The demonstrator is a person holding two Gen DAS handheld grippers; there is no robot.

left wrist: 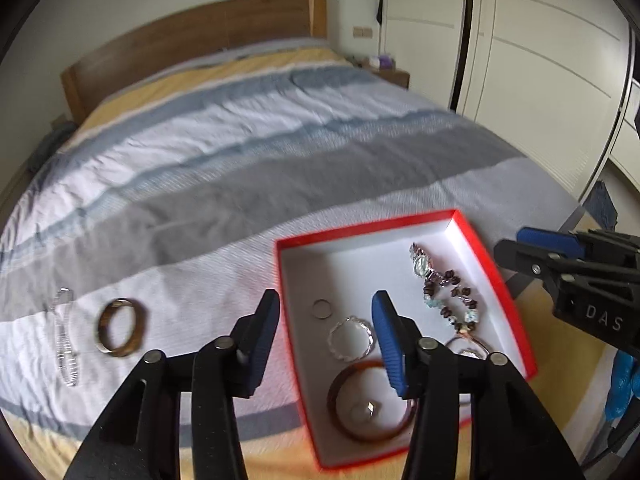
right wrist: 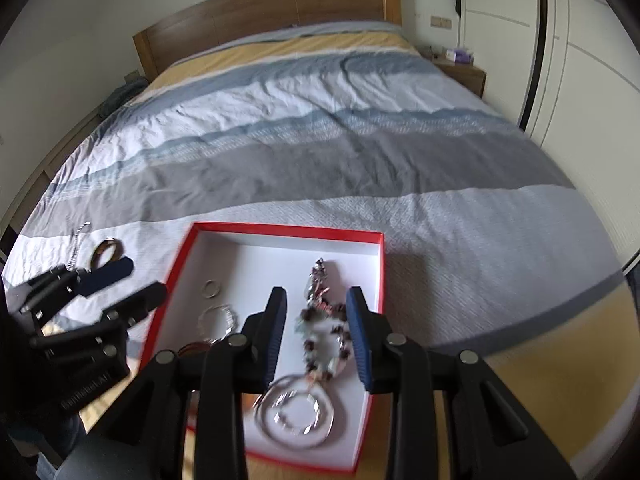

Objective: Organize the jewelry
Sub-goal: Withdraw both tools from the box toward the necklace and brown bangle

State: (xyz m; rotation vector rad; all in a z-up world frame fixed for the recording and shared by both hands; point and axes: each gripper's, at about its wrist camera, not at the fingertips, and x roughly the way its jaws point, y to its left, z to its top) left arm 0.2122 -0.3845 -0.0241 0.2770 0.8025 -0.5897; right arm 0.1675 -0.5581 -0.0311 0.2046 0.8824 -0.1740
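the left gripper hovers nearest, its blue-padded fingers spread wide and holding nothing, poised over the left wall of the shallow red cardboard box with a white inside. the right gripper is likewise spread and empty, hanging over the right half of the box.

the task looks mostly done, judging by how the pieces lie. inside the box, at the near end, sits a wide brown bangle with a small sparkling piece lying within its ring. just beyond it lies a silver textured bracelet, and farther still a small plain ring. on the right side, a large thin silver hoop rests near the front with a faceted silver bracelet inside it; a beaded bracelet of dark and pale blue stones lies beyond, touching a small silver wristwatch at the far end.

two pieces are left outside, on the striped grey, white and blue bedspread well left of the box: a brown and gold bangle and, farther left, a clear crystal bracelet stretched out straight. these probably need collecting next, likely by the left gripper, which is nearer them.
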